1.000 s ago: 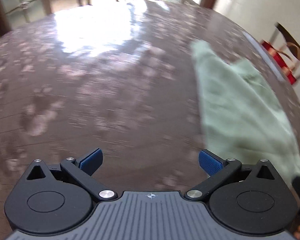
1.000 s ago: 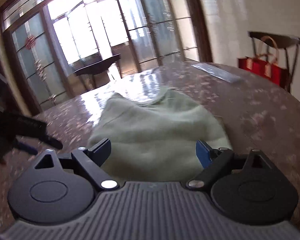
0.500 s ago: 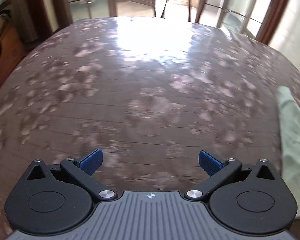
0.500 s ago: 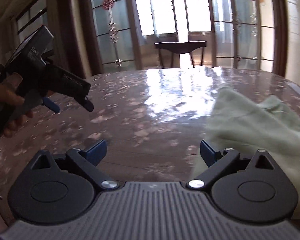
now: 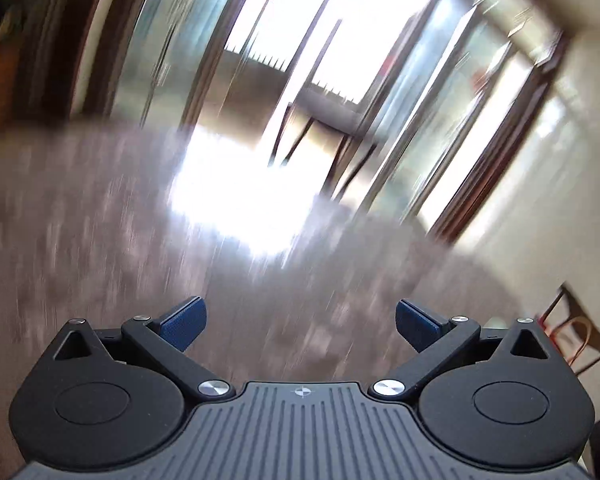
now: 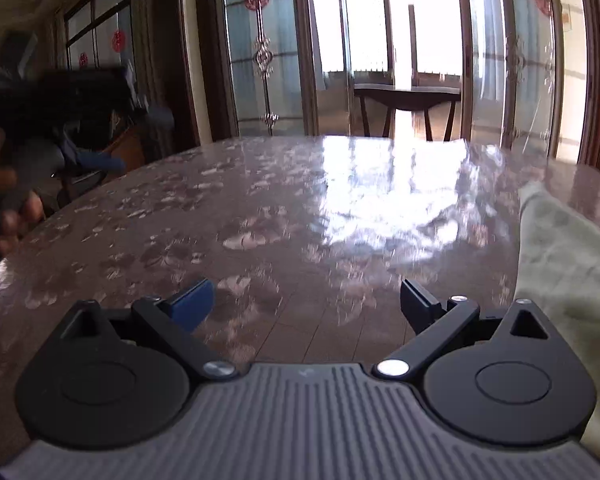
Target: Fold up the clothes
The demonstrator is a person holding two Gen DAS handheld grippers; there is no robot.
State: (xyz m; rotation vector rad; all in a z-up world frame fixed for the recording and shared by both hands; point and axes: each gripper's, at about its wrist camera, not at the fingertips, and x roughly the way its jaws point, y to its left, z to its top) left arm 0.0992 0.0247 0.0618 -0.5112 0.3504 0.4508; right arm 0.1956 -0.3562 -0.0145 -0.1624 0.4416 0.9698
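While both of my grippers hang over the brown speckled table (image 6: 260, 216), neither of them has anything in it. My right gripper (image 6: 306, 304) has its blue pads wide apart, and between them I see only the bare tabletop. The pale green cloth (image 6: 568, 264) lies on the table at the right edge of the right wrist view, just beside the right finger of this gripper, and I cannot tell if it touches the finger. My left gripper (image 5: 298, 322) is also spread wide with nothing between the pads; its view is strongly blurred and tilted, and the cloth does not appear in it. In the right wrist view I see the left gripper as a dark blurred shape at the far left, with a hand (image 6: 8, 204) on it. Behind the table stand tall glass doors (image 6: 380, 40), and a small dark side table (image 6: 408, 96) is beyond them.
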